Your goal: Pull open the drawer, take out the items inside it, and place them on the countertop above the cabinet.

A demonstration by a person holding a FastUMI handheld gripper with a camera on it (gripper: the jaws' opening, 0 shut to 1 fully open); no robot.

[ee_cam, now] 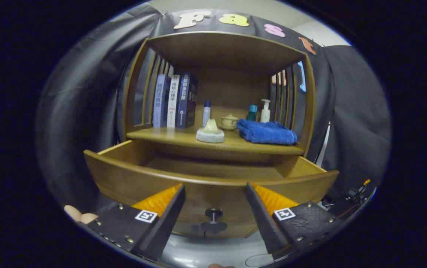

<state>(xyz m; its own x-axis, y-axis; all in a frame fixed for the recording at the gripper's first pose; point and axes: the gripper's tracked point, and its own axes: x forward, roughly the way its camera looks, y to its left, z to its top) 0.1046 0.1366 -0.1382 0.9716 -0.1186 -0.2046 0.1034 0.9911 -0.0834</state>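
Tongs (215, 193) wide open, nothing held, I see both fingers spread apart at the bottom of my view. Between them, just ahead and a bit lower, sits the dark knob (213, 214) on the drawer front, untouched by either finger. The drawer (131, 178) is pulled out toward me, its curved front rim running across just past the fingertips. What I can see of the drawer floor is bare wood; the part close behind the front panel is hidden, so I can't tell if anything lies there.

Above the drawer is the counter (183, 138) of the wooden cabinet (312, 111), with slatted sides and a roof overhead. On the counter, near its front edge, a small pale cone-shaped piece on a round white base (210, 132). Just right of it, a folded blue towel (266, 132). Behind those, a small lidded ceramic jar (229, 121), a slim white bottle with a blue cap (206, 112), a teal bottle (252, 112) and a white pump bottle (265, 111) near the right slats. Three books (174, 101) stand upright against the left slats.

Fingertips of a hand (80, 216) show just beside the left finger's housing.
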